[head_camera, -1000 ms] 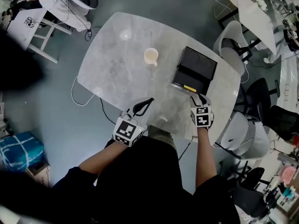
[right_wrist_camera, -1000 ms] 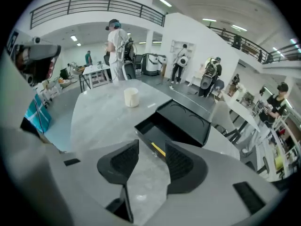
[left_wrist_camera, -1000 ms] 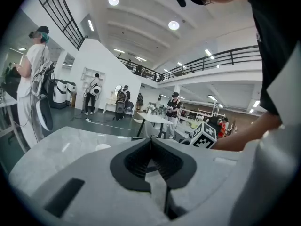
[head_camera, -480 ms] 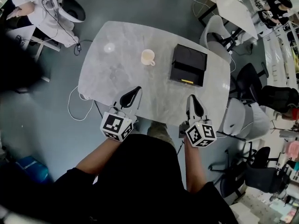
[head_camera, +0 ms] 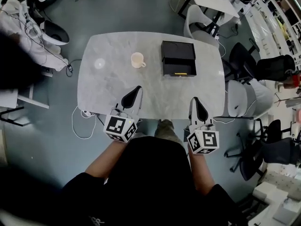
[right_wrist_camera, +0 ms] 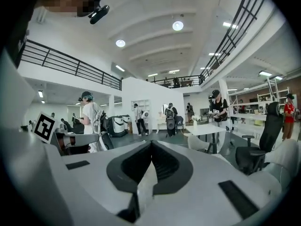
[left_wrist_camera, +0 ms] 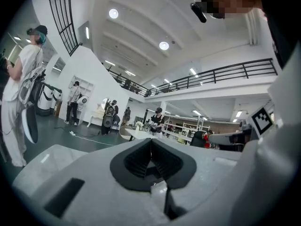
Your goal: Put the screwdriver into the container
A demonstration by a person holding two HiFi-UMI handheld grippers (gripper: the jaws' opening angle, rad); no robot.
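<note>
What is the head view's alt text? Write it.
From above, a person holds the left gripper and right gripper, both shut and empty, at the near edge of a grey table. On it: a cream mug and a black container holding a yellow screwdriver.

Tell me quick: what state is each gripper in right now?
Left gripper: jaws closed, nothing between them.
Right gripper: jaws closed, nothing between them.

- Head view: high overhead, facing steeply down on the desk [head_camera: 113, 79], well below.
- Left gripper view: level, close along its own fingers [left_wrist_camera: 134, 161], into the hall.
- Right gripper view: likewise level; balcony railing [left_wrist_camera: 225, 74] shared with the left gripper view.
</note>
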